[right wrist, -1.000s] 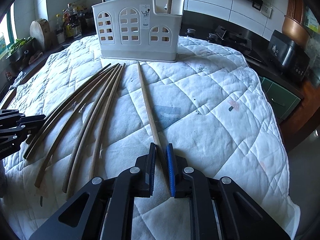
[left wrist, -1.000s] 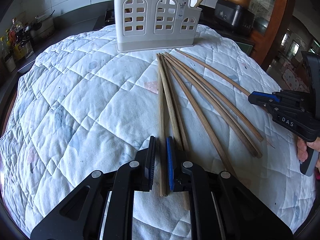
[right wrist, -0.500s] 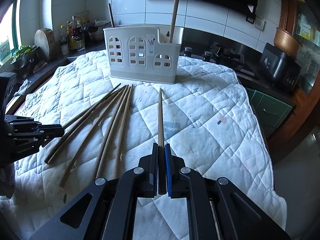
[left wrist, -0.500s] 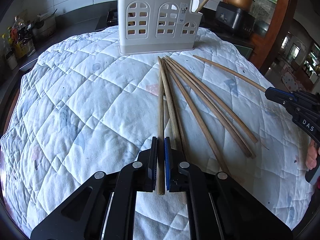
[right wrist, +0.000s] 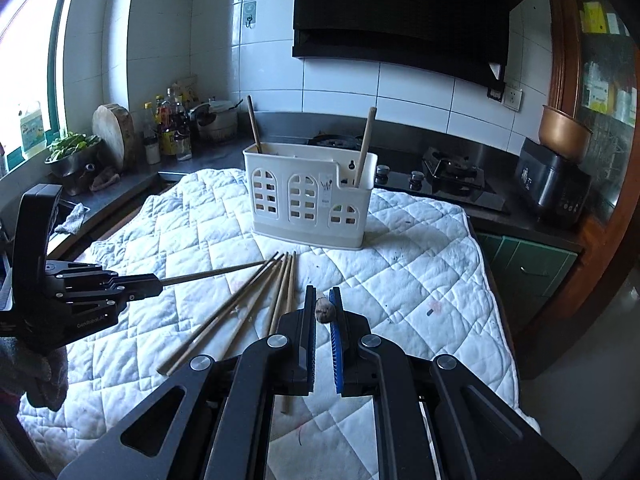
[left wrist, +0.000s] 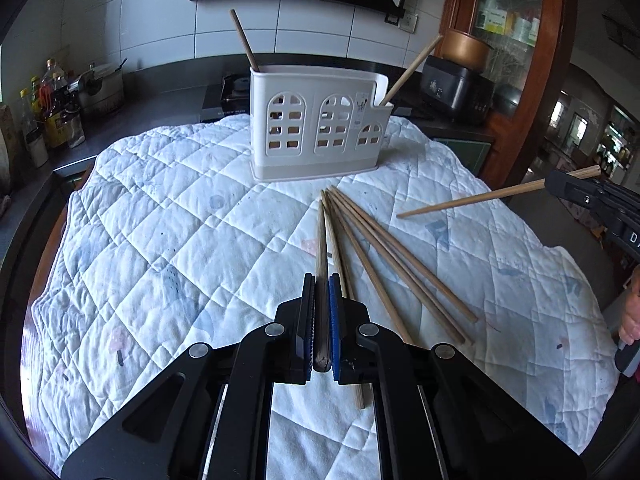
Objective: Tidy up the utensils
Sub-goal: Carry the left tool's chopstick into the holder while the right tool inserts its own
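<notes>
One chopstick [left wrist: 321, 248] is clamped in the left hand-held gripper [left wrist: 321, 320], pointing toward the utensil holder [left wrist: 318, 126]; another chopstick [right wrist: 325, 309] is gripped end-on by the right hand-held gripper [right wrist: 322, 316].

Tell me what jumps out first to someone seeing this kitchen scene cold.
First, the white holder standing at the far end of the quilted cloth, with two chopsticks already upright in it. Next, the fan of loose chopsticks lying in front of it on the cloth. Then both grippers: the left gripper and the right gripper each hold one chopstick lifted off the cloth.
</notes>
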Motion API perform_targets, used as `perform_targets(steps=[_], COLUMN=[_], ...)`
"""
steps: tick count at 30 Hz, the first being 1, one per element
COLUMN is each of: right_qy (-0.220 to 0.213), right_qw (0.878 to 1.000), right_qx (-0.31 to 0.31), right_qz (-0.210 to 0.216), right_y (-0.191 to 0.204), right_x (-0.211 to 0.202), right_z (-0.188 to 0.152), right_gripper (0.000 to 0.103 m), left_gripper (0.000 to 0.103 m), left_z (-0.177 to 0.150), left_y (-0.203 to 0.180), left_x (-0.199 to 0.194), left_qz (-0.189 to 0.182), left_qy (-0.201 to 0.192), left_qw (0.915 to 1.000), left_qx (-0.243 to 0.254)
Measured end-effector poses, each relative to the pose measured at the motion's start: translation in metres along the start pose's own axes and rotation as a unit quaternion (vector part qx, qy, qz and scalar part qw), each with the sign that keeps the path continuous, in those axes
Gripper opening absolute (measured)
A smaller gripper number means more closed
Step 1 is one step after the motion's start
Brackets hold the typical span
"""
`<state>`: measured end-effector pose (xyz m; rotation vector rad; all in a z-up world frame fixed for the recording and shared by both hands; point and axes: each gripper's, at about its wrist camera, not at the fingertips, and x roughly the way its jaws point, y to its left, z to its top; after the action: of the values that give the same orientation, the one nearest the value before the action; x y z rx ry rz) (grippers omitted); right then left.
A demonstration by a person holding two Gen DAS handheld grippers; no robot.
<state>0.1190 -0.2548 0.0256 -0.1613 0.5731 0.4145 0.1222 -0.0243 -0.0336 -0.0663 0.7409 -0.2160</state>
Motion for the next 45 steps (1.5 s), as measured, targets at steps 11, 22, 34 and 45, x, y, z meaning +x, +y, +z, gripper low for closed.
perform_targets(steps=[11,22,34,45], right_qy=[0.014,0.003,0.023,0.064], right_qw=[0.999,0.999,1.0,0.998], right_qx=[-0.011,-0.008,-0.005,-0.007], right_qz=[0.032,0.034,-0.003,0.001], right_y=[0.005,-0.021,-0.044,-0.044], right_x=[0.005,0.003,0.042,0.089], right_z=[0.059,0.153,0.208,0.195], right_gripper=[0.007,0.007,0.007,0.007], left_gripper=[0.006,0.005,0.005,0.005], left_z=[0.049,0.133,0.237,0.275], left_y=[0.006,0.008,-0.006,0.01], left_x=[-0.027,-0.037,-0.063,-0.011], left_qz=[-0.018,-0.043,-0.003,0.032], left_qy=[-0.042,-0.057,-0.171,-0.205], left_qw=[0.9989,0.9968,0.9832,0.9776], left_qx=[0.013,0.037,0.065,0.034])
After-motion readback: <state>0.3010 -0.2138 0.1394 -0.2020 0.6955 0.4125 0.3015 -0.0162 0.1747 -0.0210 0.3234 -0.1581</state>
